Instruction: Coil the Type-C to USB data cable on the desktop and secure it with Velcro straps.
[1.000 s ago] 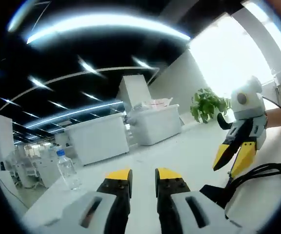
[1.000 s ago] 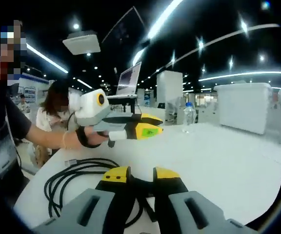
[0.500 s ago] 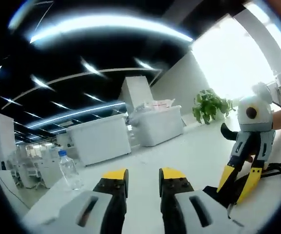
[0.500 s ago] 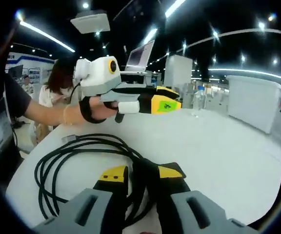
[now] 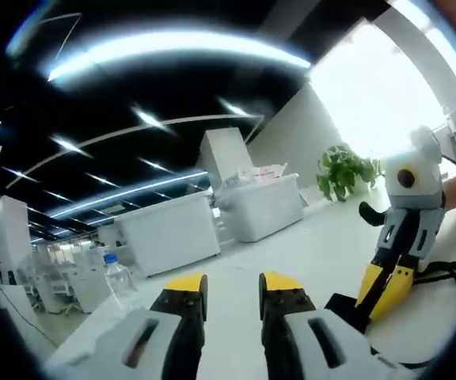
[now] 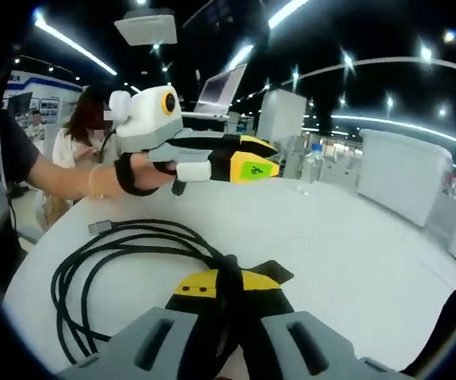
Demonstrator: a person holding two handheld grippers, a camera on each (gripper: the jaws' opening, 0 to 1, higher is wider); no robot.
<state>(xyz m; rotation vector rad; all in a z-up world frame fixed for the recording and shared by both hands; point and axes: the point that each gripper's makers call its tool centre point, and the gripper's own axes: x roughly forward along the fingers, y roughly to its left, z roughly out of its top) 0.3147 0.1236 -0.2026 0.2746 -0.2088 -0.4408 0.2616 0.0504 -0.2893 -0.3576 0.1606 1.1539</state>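
Note:
A black data cable point(image 6: 93, 265) lies in loose loops on the white round table point(image 6: 355, 245), its metal plug point(image 6: 101, 227) at the far left end. My right gripper point(image 6: 229, 283) is shut on the gathered strands where the loops cross. A flat black strap piece point(image 6: 274, 271) pokes out beside its right jaw. In the left gripper view the right gripper point(image 5: 388, 285) points down onto the cable point(image 5: 450, 273). My left gripper point(image 5: 233, 285) is open with nothing between its jaws. It hovers above the table, left gripper point(image 6: 264, 162) held in a hand beyond the coil.
A water bottle point(image 6: 307, 174) stands on the table's far side, also the bottle point(image 5: 117, 273) at the left. White bins point(image 5: 260, 207) and a potted plant point(image 5: 343, 170) stand beyond the table. A person point(image 6: 85, 138) sits behind, near a laptop point(image 6: 216, 95).
My right gripper dropped onto the cable bundle and shut on it; a second ago it was above the loops with a gap between its jaws. The left gripper's jaws spread slightly.

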